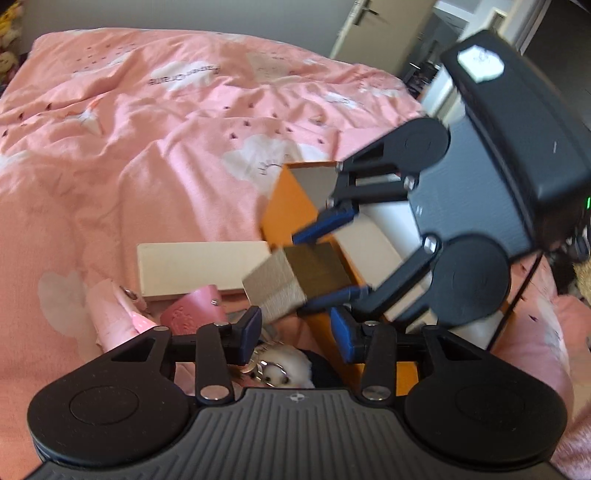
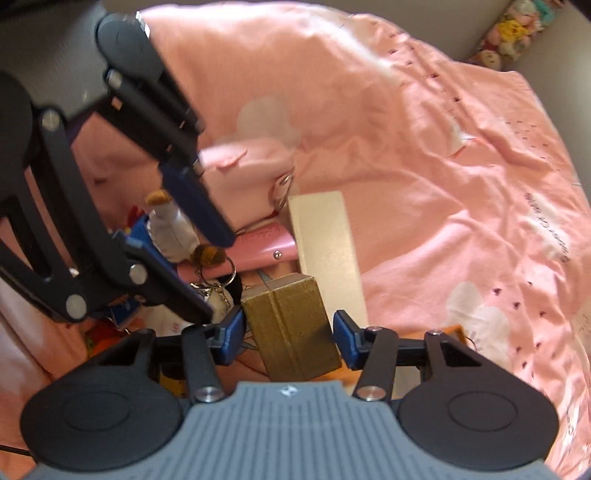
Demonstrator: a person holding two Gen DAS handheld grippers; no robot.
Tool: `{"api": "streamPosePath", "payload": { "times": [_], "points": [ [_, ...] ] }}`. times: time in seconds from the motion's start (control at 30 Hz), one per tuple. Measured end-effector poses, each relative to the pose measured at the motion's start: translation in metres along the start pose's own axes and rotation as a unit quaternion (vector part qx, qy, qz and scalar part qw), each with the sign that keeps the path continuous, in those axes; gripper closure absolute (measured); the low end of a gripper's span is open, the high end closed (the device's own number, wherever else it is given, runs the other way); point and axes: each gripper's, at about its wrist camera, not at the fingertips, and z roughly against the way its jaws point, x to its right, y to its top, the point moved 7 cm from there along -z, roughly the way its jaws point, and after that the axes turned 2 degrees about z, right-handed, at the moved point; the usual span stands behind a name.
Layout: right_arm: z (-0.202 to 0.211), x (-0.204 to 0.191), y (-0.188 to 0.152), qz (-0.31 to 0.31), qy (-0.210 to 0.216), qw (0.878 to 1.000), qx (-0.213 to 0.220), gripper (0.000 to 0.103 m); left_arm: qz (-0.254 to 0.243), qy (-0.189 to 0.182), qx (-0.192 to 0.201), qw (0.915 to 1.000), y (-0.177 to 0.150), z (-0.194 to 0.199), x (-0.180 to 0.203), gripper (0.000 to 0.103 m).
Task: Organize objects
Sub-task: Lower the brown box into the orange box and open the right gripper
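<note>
A gold box (image 2: 291, 328) sits between the open jaws of my right gripper (image 2: 290, 336), with a gap on each side. In the left wrist view the same gold box (image 1: 295, 278) lies between the right gripper's blue fingers (image 1: 332, 218), over an orange box (image 1: 286, 206) with a white inside. My left gripper (image 1: 295, 334) is open and empty, low over a white plush keychain (image 1: 284, 365). A flat cream box (image 1: 203, 267) lies on the pink duvet (image 1: 129, 147) beside a pink leather pouch (image 1: 195, 310).
Keychains, a small white plush figure (image 2: 173, 229) and a pink pouch (image 2: 262, 247) crowd the left of the cream box (image 2: 325, 251). A folded pink cloth (image 2: 243, 177) lies behind them. Plush toys (image 2: 513, 29) line the far wall. A door (image 1: 365, 29) stands beyond the bed.
</note>
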Motion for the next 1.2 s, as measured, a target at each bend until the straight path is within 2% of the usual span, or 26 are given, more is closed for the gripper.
{"api": "streamPosePath", "payload": {
  "times": [0.17,0.23,0.3,0.4,0.6,0.8,0.87,1.07,1.2],
  "points": [
    [0.051,0.003,-0.017,-0.064,-0.017,0.997,0.038,0.049,-0.063,-0.036,-0.027,0.9970,-0.016,0.009,0.033,0.054],
    [0.066,0.003,-0.029,-0.092,-0.016,0.995,0.045,0.049,-0.101,-0.044,-0.048,0.9927,-0.028,0.005,0.047,0.054],
    [0.078,0.005,-0.040,-0.113,-0.014,0.992,0.045,0.049,-0.153,-0.039,-0.071,0.9848,-0.040,-0.006,0.059,0.053],
    [0.082,0.004,-0.067,-0.131,-0.014,0.991,0.022,0.049,-0.227,-0.040,-0.108,0.9671,-0.058,-0.025,0.072,0.054],
    [0.079,-0.011,-0.127,-0.132,-0.011,0.990,-0.052,0.049,-0.355,-0.034,-0.189,0.9150,-0.087,-0.068,0.085,0.047],
    [0.066,-0.022,-0.166,-0.083,0.027,0.991,-0.105,0.049,-0.439,-0.031,-0.251,0.8621,-0.105,-0.104,0.085,0.035],
    [0.061,-0.023,-0.172,-0.062,0.040,0.990,-0.122,0.049,-0.455,-0.028,-0.268,0.8487,-0.111,-0.114,0.082,0.034],
    [0.038,-0.021,-0.179,-0.010,0.080,0.982,-0.170,0.050,-0.486,-0.041,-0.281,0.8265,-0.123,-0.128,0.078,0.028],
    [0.022,-0.019,-0.183,0.013,0.099,0.975,-0.200,0.051,-0.498,-0.059,-0.284,0.8175,-0.126,-0.131,0.073,0.026]
  ]
}}
